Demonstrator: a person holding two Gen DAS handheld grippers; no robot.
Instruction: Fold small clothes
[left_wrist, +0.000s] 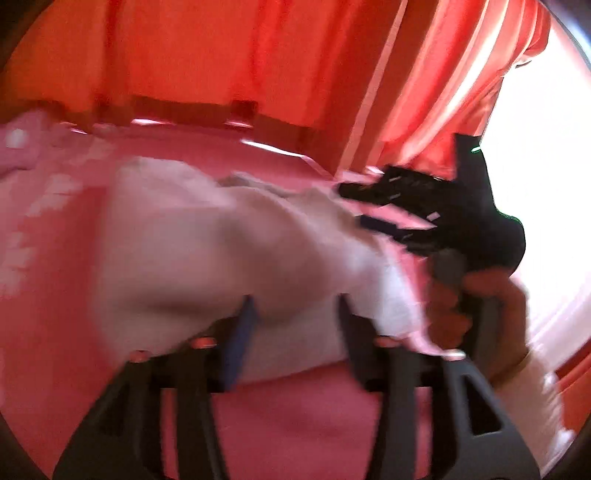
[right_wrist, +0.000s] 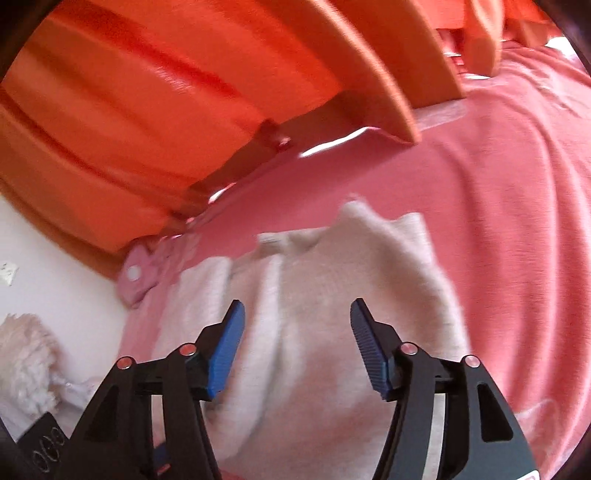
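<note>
A small white knitted garment (left_wrist: 221, 236) (right_wrist: 332, 295) lies rumpled on a pink bedspread (left_wrist: 295, 413) (right_wrist: 517, 221). My left gripper (left_wrist: 295, 321) hovers at the garment's near edge. Its jaws stand apart, and the blurred cloth shows beyond the blue pads (left_wrist: 240, 343) rather than pinched by them. My right gripper (right_wrist: 297, 314) is open just above the middle of the garment, with nothing pressed between its pads. In the left wrist view the right gripper (left_wrist: 354, 206) also appears at the garment's far right edge, held by a hand (left_wrist: 480, 306).
Orange curtains (left_wrist: 221, 55) (right_wrist: 147, 92) hang behind the bed. A small pink garment with a white snap (right_wrist: 136, 273) (left_wrist: 18, 140) lies at the bedspread's edge. A white fluffy item (right_wrist: 26, 354) sits at the lower left. A bright window (left_wrist: 546, 147) glares at the right.
</note>
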